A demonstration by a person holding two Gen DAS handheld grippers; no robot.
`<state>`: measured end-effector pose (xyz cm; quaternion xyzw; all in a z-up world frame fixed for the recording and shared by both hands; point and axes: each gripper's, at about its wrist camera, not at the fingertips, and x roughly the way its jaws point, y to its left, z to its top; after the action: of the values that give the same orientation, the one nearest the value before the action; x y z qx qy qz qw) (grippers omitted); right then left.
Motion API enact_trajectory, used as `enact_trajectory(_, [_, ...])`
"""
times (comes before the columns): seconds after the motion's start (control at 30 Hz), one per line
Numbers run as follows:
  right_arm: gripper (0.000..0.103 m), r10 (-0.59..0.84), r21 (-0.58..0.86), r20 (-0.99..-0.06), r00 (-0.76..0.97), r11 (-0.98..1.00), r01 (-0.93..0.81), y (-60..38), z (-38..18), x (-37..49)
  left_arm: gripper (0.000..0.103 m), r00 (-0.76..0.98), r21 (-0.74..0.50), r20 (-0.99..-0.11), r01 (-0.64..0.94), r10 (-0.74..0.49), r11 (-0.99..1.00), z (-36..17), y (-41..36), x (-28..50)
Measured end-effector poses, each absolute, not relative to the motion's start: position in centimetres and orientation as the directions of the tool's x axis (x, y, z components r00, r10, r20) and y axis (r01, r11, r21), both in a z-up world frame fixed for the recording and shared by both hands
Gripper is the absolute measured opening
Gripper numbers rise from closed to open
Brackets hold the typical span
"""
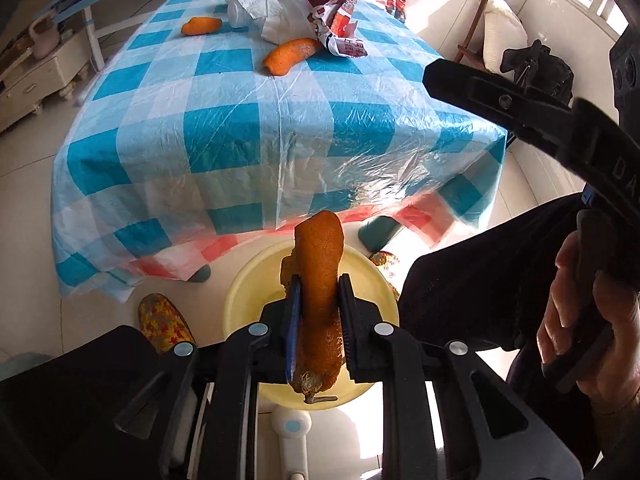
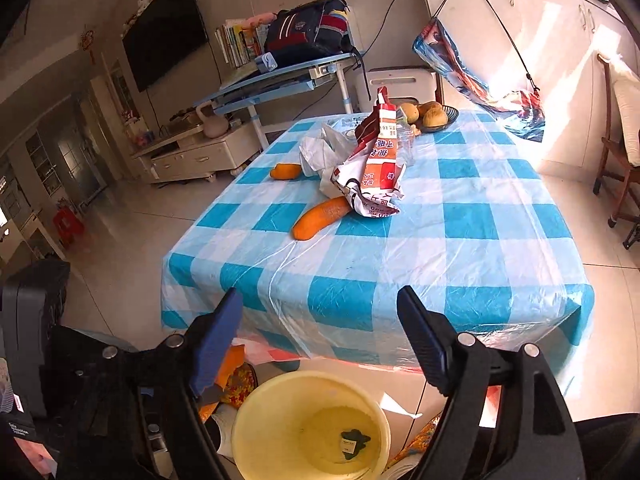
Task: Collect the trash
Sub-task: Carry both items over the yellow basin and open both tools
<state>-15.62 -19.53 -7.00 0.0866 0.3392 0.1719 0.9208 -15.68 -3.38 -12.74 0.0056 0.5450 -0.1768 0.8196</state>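
My left gripper is shut on an orange peel and holds it above the yellow bin on the floor by the table's near edge. My right gripper is open and empty, above the same yellow bin, which has a small dark scrap inside. On the blue checked table lie two more orange peels, a crumpled red and white wrapper and a white plastic bag. The peels and the wrapper also show in the left wrist view.
A bowl of fruit stands at the table's far end. Patterned slippers sit on the floor beside the bin. A wooden chair stands to the right, a blue desk and a TV cabinet behind the table.
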Motion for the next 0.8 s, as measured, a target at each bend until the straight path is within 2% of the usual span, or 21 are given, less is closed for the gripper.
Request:
enact_trajectory(0.03, [0.078, 0.372, 0.280, -0.593, 0.714, 0.927, -0.251, -19.8, -6.9, -15.8, 0.022, 0.343, -0.156, -0.902, 0.306, -0.261, 0.939, -12.9, -3.8, -16.0])
enact_trajectory(0.07, [0.078, 0.367, 0.281, -0.590, 0.719, 0.928, -0.244, -19.9, -6.9, -15.9, 0.034, 0.350, -0.132, -0.905, 0.312, -0.243, 0.941, -12.9, -4.0, -16.2])
enact_trajectory(0.1, [0.078, 0.363, 0.280, -0.588, 0.723, 0.930, -0.239, -19.9, -6.9, -16.0, 0.050, 0.363, -0.117, -0.902, 0.315, -0.234, 0.942, -12.7, -4.0, -16.4])
enact_trajectory(0.17, [0.079, 0.358, 0.277, -0.586, 0.727, 0.932, -0.236, -19.9, -6.9, -15.9, 0.065, 0.408, -0.095, -0.887, 0.291, -0.214, 0.952, -12.0, -3.4, -16.5])
enact_trajectory(0.37, [0.079, 0.344, 0.248, -0.593, 0.728, 0.938, -0.241, -19.7, -7.3, -16.1, 0.069, 0.516, -0.121, -0.838, 0.143, -0.179, 0.982, -10.3, -0.2, -15.4])
enact_trajectory(0.6, [0.079, 0.339, 0.211, -0.578, 0.742, 0.941, -0.266, -18.9, -7.1, -16.5, 0.077, 0.695, -0.220, -0.711, -0.075, -0.107, 0.973, -7.2, 4.7, -15.5])
enact_trajectory(0.8, [0.079, 0.346, 0.195, -0.563, 0.751, 0.938, -0.286, -18.6, -6.7, -16.9, 0.077, 0.750, -0.261, -0.658, -0.144, -0.067, 0.954, -6.2, 6.4, -15.8])
